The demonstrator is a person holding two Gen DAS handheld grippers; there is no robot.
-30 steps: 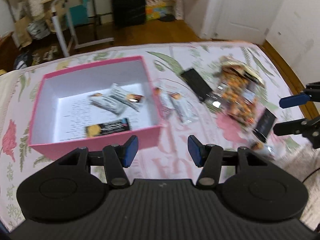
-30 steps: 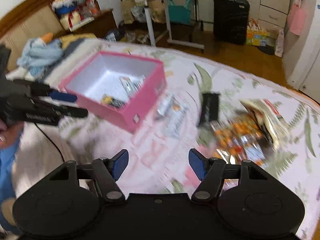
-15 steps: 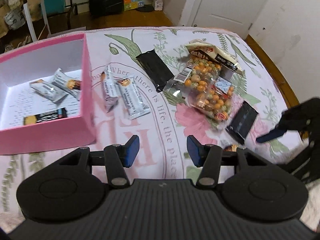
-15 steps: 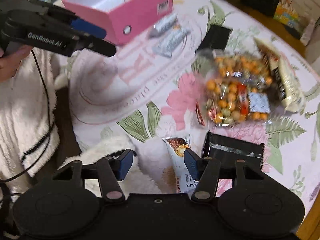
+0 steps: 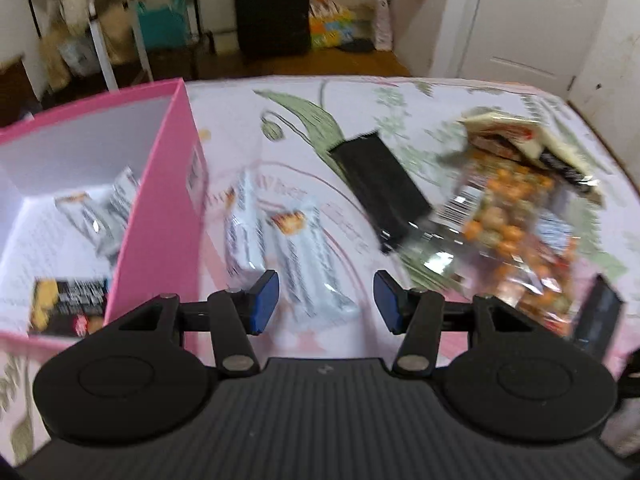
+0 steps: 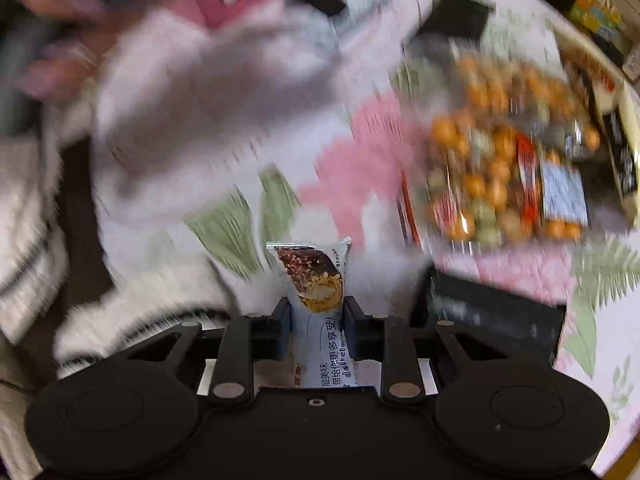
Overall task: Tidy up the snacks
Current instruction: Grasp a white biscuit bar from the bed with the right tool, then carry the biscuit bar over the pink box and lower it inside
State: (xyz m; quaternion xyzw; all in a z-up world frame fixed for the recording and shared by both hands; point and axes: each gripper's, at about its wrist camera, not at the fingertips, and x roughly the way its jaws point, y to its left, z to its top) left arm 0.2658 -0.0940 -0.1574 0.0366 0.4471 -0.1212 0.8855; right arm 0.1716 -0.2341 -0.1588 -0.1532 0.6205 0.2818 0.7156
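Note:
My right gripper (image 6: 314,330) is shut on a white snack bar (image 6: 318,292) with a nut picture, held above the floral cloth. My left gripper (image 5: 326,306) is open and empty, just over two white snack bars (image 5: 280,248) that lie beside the pink box (image 5: 160,208). The box holds two white bars (image 5: 96,216) and a black and yellow bar (image 5: 68,300). A black packet (image 5: 380,184) and a clear bag of orange and green balls (image 5: 516,240) lie to the right; the bag also shows in the right wrist view (image 6: 504,168).
Another black packet (image 6: 492,312) lies right of my right gripper. A white and black packet (image 5: 532,144) sits behind the ball bag. A black suitcase (image 5: 272,4) and a white door (image 5: 528,20) stand beyond the bed. A hand and white fuzzy sleeve (image 6: 40,216) are at the left.
My right gripper has closed on the white snack bar and lifted it. My left gripper has moved forward and down toward the two white bars beside the box, still open.

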